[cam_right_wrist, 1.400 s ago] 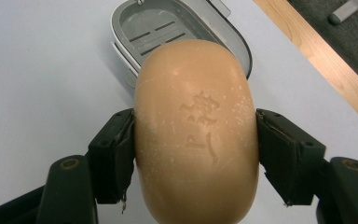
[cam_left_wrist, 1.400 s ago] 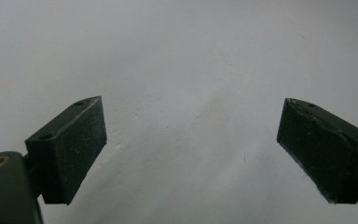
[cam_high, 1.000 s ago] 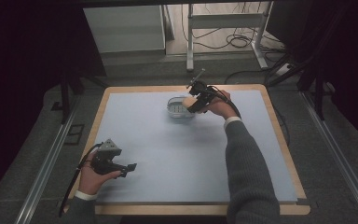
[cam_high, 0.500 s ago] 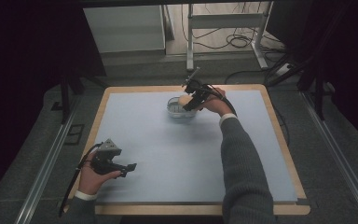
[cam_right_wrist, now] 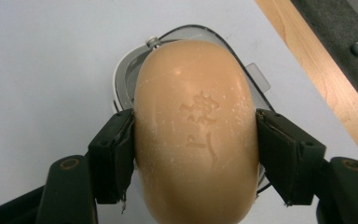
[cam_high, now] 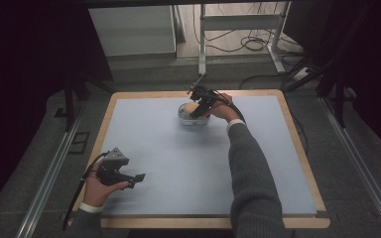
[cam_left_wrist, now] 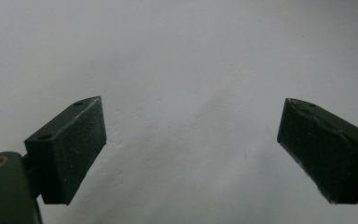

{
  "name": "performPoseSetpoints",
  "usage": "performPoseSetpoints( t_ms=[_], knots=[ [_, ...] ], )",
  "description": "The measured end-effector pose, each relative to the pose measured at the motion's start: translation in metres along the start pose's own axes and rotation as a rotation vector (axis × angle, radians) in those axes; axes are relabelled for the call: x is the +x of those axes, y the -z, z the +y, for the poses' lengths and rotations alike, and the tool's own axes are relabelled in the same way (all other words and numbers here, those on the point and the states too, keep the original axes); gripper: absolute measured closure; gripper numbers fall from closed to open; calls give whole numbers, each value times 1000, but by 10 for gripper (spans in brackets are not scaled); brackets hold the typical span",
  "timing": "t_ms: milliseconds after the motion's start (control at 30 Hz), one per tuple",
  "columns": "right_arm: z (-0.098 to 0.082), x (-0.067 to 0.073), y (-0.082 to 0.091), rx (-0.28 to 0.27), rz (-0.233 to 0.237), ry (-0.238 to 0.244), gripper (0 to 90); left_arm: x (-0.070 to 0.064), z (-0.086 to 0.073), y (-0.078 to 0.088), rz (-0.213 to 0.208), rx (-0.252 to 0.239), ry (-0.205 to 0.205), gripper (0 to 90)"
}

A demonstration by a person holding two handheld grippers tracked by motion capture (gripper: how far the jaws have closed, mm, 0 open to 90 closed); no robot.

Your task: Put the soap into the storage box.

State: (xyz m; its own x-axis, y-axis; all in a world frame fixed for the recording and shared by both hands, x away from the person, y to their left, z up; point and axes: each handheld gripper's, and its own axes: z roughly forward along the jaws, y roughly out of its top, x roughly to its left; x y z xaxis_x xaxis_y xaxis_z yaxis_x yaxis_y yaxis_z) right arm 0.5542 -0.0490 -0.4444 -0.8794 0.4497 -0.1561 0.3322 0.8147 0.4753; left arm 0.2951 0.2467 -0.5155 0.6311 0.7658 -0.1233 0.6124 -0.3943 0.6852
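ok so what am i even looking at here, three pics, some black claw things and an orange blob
A person sits at a wooden-edged table covered by a pale blue mat, holding a hand-operated two-jaw gripper in each hand. The wide picture comes from a fixed camera overhead. The other two come from cameras riding on each gripper, looking along its black jaws. The left gripper sits near the table's front left, jaws wide apart with nothing between them. The right gripper is closed on a smooth oval peach-coloured bar of soap with a stamped mark, held over a clear oval soap dish at the far side of the mat.
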Motion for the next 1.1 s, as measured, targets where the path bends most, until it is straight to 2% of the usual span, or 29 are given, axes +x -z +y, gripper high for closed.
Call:
performPoseSetpoints(
  t_ms=[333, 533, 667, 900, 1067, 1100],
  knots=[
    [-1, -1, -6, 11, 5, 15, 322, 0, 0, 0, 0, 0, -1, 82],
    [-2, 2, -9, 37, 0, 32, 322, -1, 0, 0, 1, -2, -1, 82],
    [0, 5, -2, -7, 2, 21, 324, -1, 0, 1, 0, -4, -1, 83],
    [-4, 7, 6, -26, -3, 15, 323, -1, 0, 2, -1, -17, 11, 83],
    [-13, 9, 15, -68, -1, -17, 321, -1, 0, 1, 1, -13, 9, 82],
    [-19, 10, 21, -93, -4, -39, 312, -1, 0, 1, 1, -12, 9, 82]
  ],
)
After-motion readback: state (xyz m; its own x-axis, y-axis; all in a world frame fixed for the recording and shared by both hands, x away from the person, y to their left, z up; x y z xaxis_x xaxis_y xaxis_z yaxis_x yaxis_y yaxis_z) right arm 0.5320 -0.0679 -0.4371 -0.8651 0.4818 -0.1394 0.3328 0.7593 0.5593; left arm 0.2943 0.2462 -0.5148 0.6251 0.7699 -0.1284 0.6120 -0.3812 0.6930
